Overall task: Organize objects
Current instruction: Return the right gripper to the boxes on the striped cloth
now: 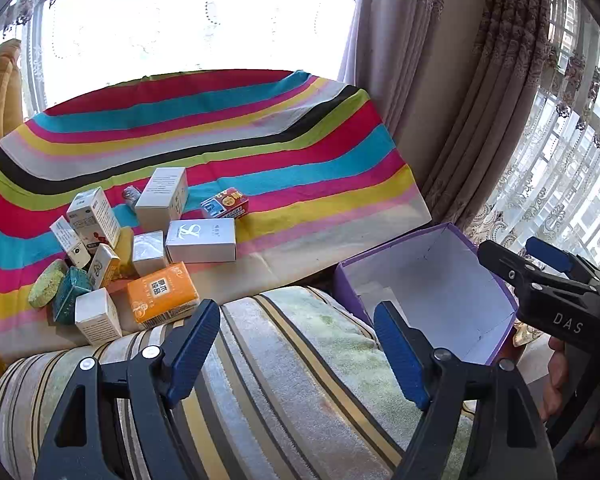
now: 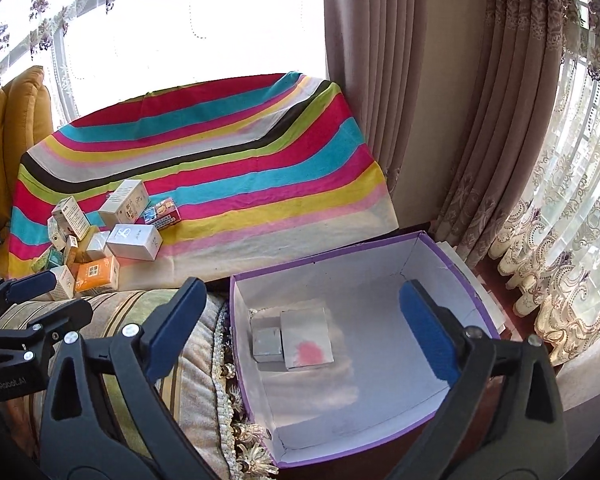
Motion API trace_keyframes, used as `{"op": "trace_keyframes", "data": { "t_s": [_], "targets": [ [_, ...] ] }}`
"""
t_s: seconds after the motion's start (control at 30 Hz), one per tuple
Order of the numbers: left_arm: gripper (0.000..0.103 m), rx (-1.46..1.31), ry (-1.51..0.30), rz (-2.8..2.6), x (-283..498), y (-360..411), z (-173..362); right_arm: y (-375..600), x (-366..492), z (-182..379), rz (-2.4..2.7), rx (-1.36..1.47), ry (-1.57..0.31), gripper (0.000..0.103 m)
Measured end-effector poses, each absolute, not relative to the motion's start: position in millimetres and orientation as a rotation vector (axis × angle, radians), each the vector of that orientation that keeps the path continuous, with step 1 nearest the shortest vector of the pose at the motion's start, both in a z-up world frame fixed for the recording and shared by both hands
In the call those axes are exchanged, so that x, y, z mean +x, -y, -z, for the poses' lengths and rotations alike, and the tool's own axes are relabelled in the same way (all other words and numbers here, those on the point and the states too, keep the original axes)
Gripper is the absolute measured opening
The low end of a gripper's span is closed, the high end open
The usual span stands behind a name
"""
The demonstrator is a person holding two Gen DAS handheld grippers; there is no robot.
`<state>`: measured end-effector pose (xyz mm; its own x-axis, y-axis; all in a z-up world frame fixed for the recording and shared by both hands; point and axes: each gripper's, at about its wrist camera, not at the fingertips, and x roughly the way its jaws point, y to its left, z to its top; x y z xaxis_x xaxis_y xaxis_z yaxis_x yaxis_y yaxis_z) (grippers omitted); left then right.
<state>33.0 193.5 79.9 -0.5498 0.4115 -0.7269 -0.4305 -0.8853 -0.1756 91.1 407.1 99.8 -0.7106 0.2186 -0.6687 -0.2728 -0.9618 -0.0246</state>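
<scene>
Showing both grippers, left (image 1: 296, 344) and right (image 2: 304, 328), jaws open and empty; two small boxes (image 2: 296, 340) lie inside the purple box (image 2: 452, 264).

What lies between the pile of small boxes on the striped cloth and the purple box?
In both wrist views, only bare striped cloth and a striped cushion separate the pile of small boxes from the purple box.

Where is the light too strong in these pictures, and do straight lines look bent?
Left wrist view: the window is burnt out to white, and the striped cloth bows at its edges. Right wrist view: the same white glare in the window; the purple box curves, but its inside stays readable.
</scene>
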Motion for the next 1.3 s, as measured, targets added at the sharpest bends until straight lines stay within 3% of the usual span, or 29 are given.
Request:
{"op": "trace_keyframes", "data": {
  "t_s": [0.7,1.3],
  "targets": [
    [0.080,-1.211,0.341,-2.646,28,-22,-72,-317,71,-108,-2.887,-1.137,0.011,0.099],
    [0.080,-1.320,0.444,-2.652,1,17,-55,-264,21,-84,-2.919,-1.353,0.062,0.099]
  ]
}}
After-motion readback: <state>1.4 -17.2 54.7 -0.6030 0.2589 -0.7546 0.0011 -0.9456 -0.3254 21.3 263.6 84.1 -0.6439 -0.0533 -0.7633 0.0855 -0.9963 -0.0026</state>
